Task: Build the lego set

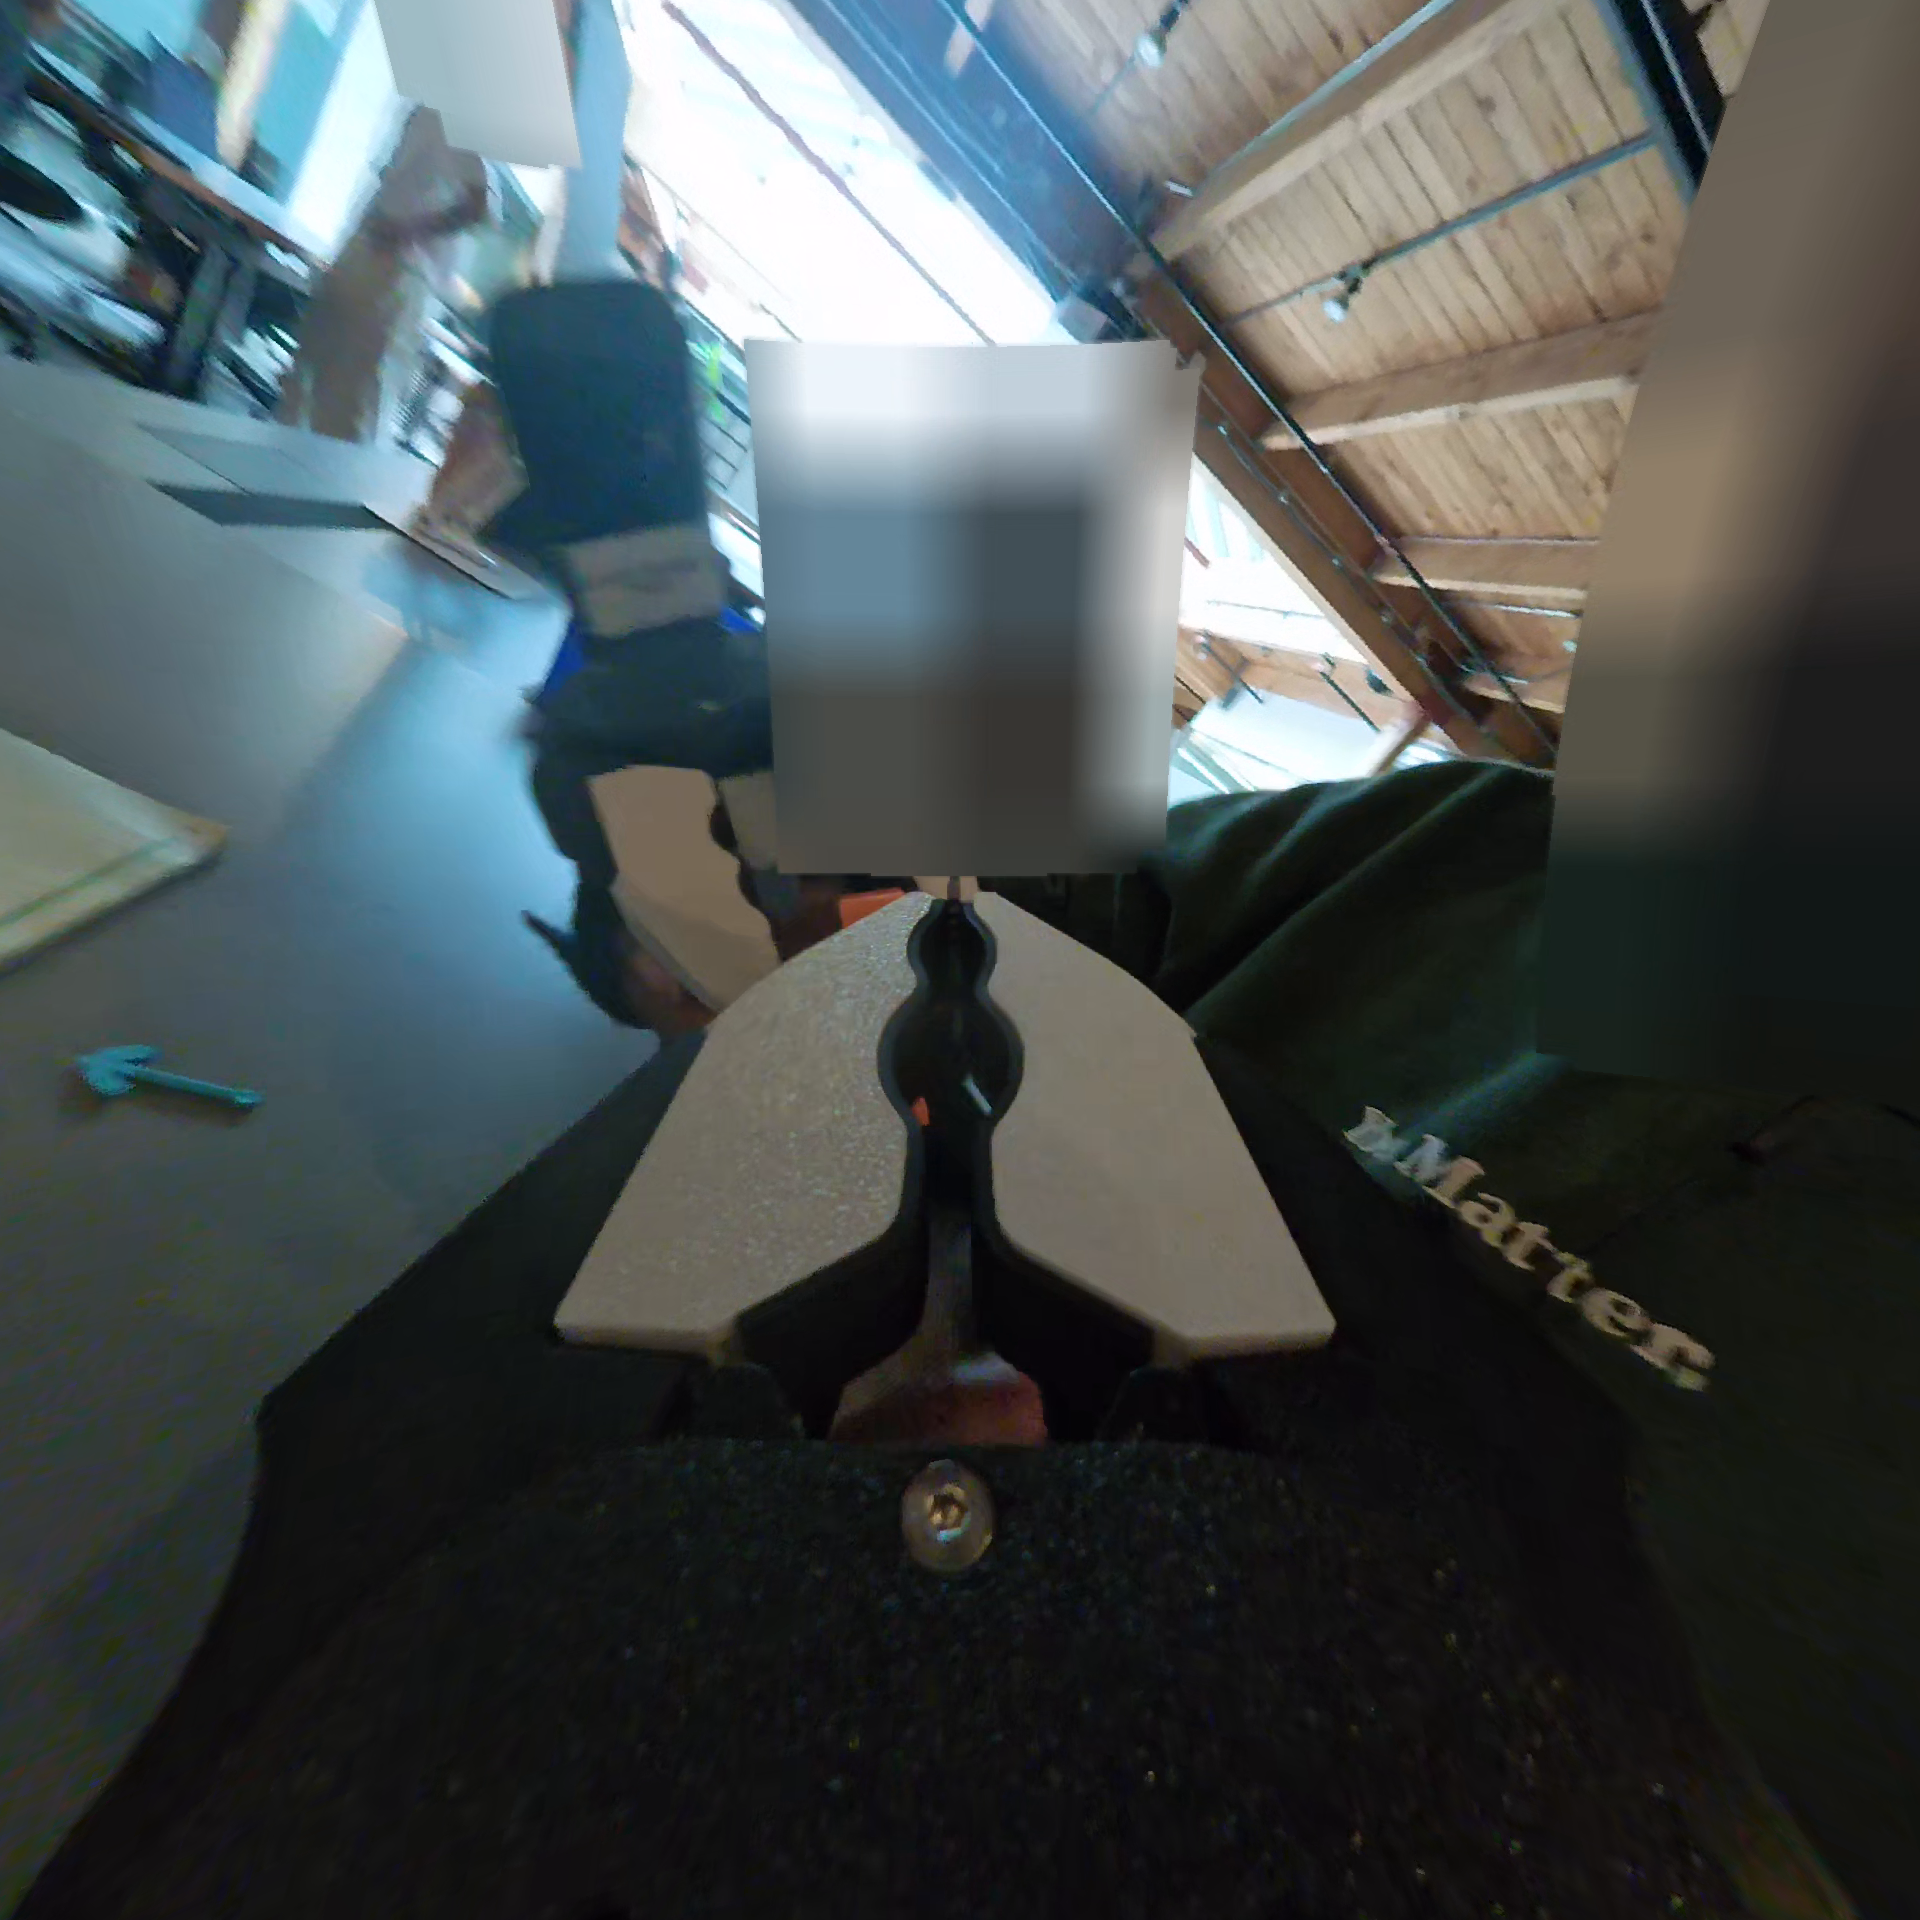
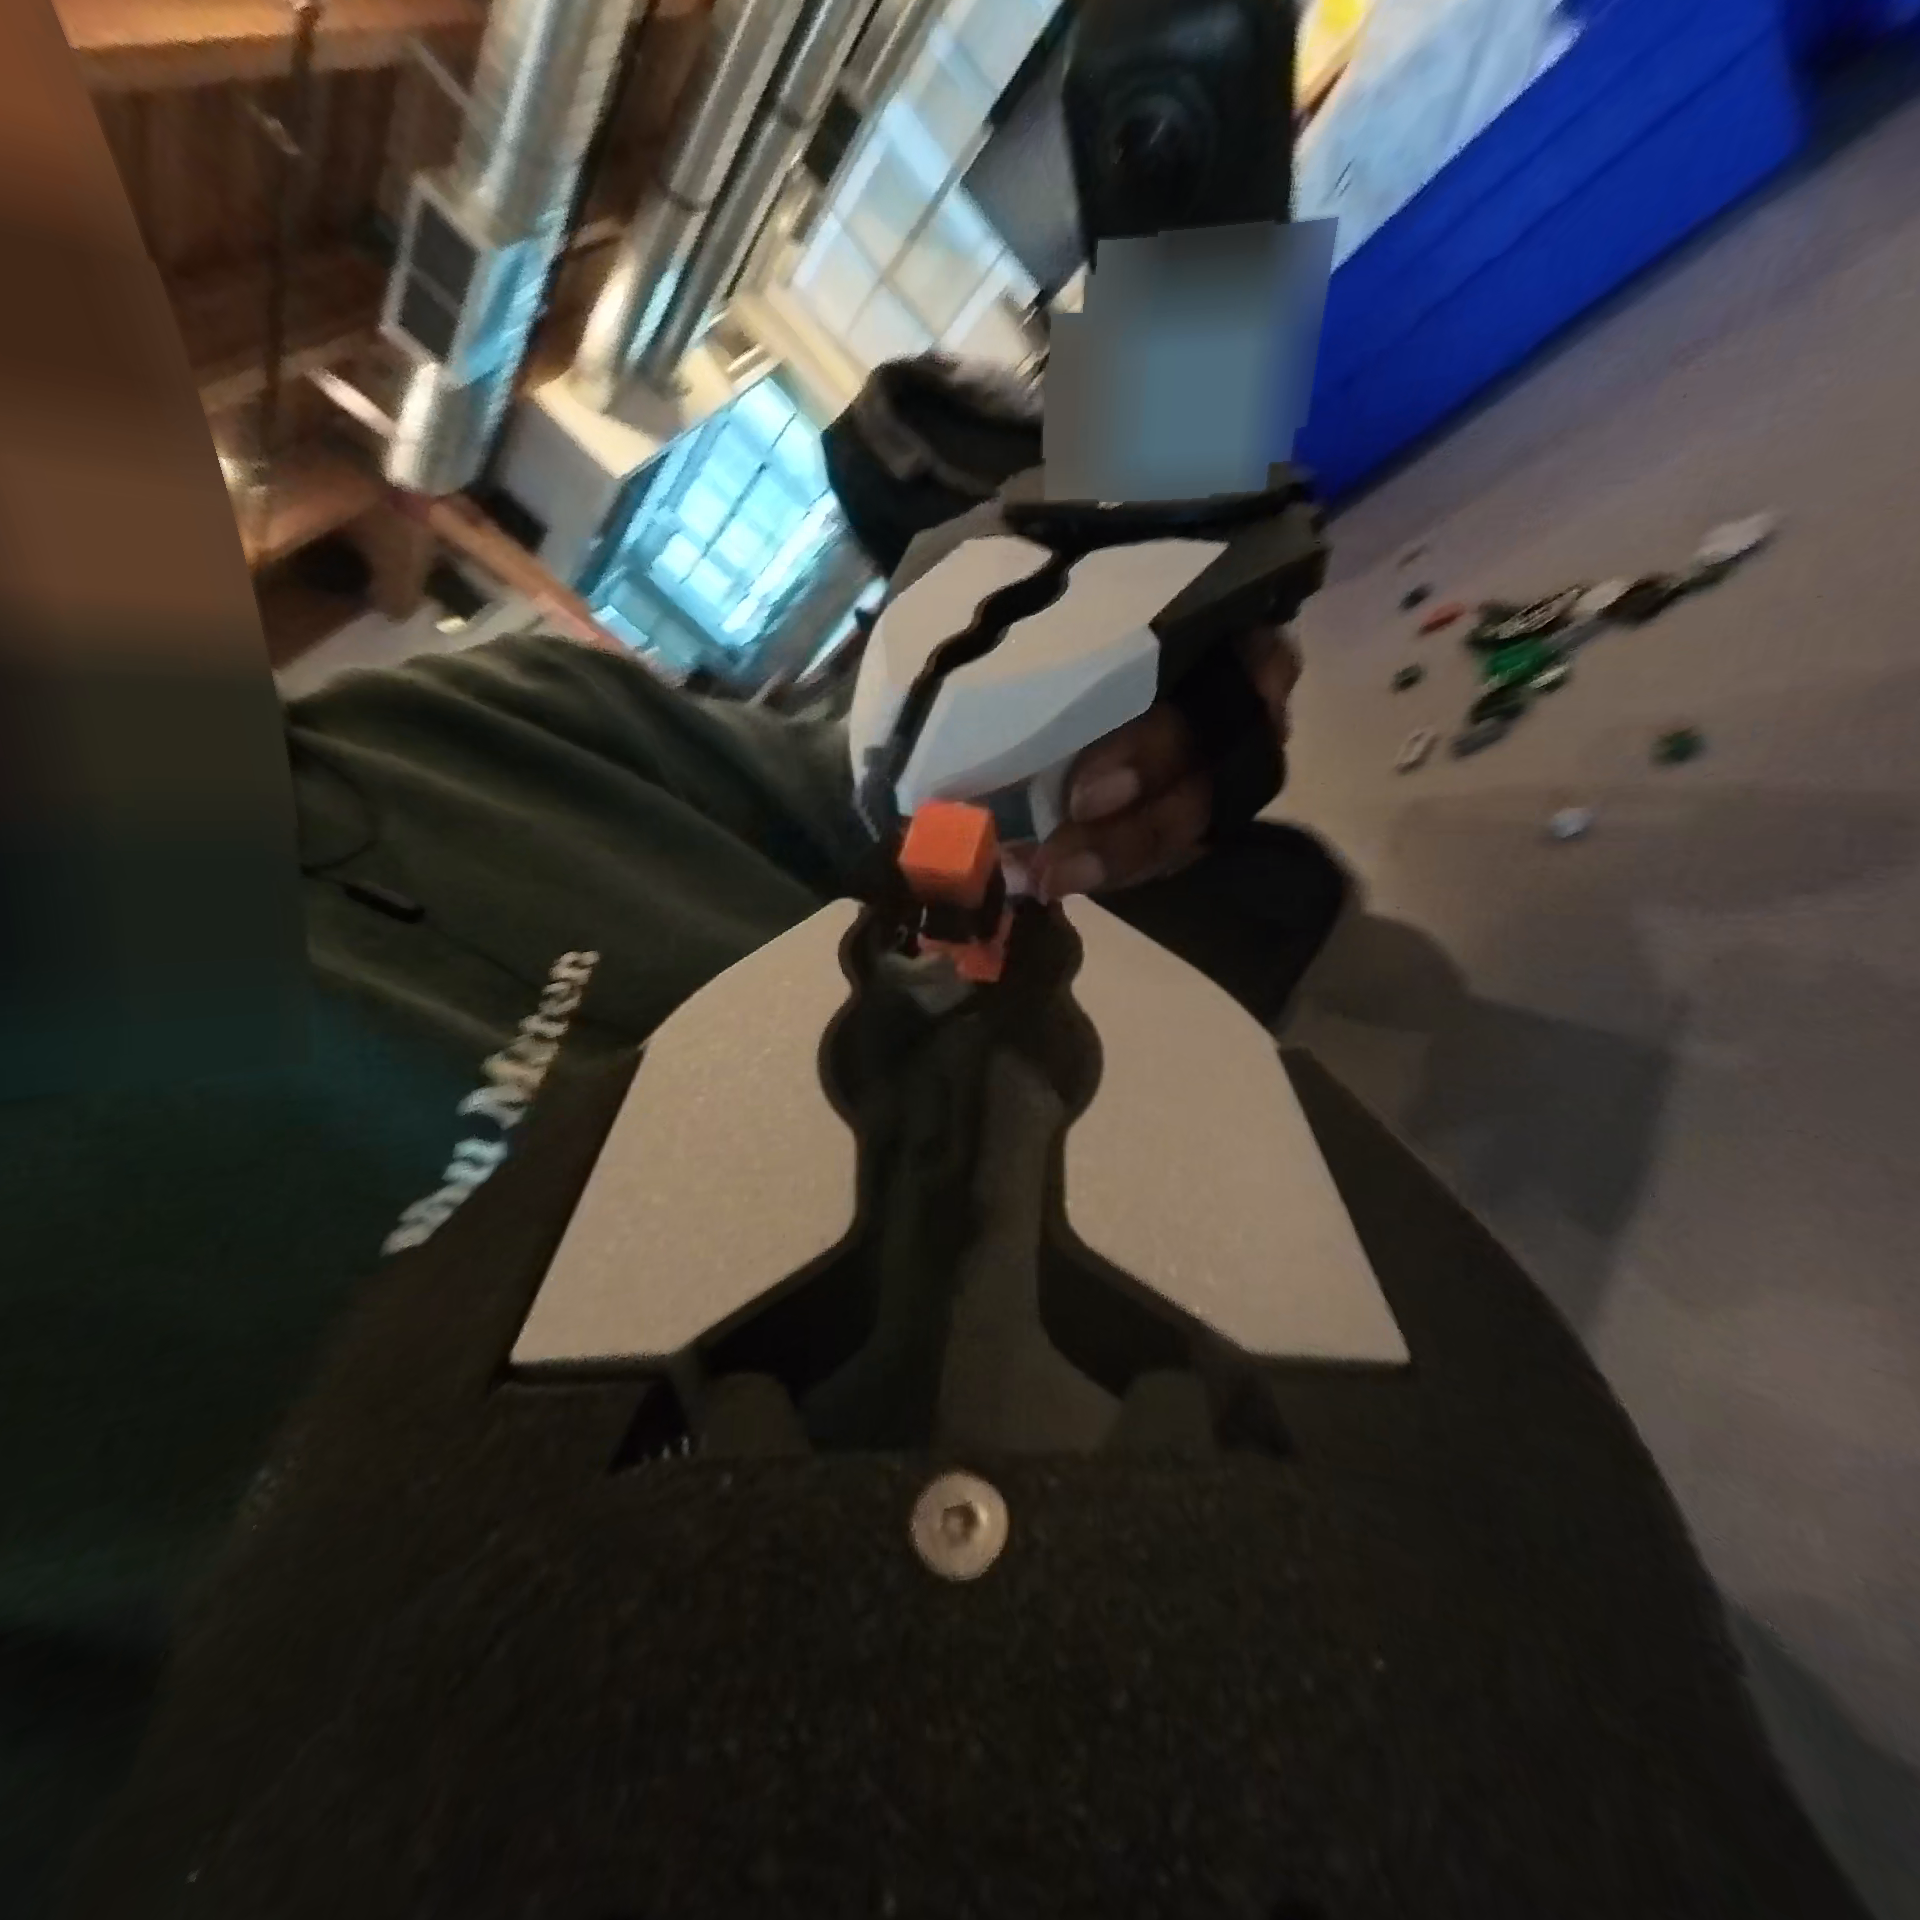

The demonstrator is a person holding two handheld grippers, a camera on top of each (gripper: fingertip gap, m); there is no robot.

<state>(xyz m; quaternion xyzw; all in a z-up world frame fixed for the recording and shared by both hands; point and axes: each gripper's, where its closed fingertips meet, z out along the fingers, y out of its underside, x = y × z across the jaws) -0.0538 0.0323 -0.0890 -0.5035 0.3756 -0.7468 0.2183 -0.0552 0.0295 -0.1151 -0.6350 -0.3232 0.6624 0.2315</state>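
At the centre of the right wrist view, a small orange piece point(image 2: 948, 883) is pinched at the tips of the right gripper point(image 2: 951, 940). Just above it, the left gripper point(image 2: 883, 800) is seen with fingers pressed together, tips pointed down at the piece. Loose bricks point(image 2: 1527, 655) are scattered at right on the table point(image 2: 1558, 1039).

Loft-style workshop: exposed timber ceiling point(image 1: 1403, 208), silver ductwork point(image 2: 457, 343), large industrial windows point(image 2: 717, 499).

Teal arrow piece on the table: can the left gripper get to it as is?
Probably not as is. The teal arrow piece lies alone on bare table, nothing blocking it, but the left gripper is raised, aimed away, with its jaws closed near a small orange build.
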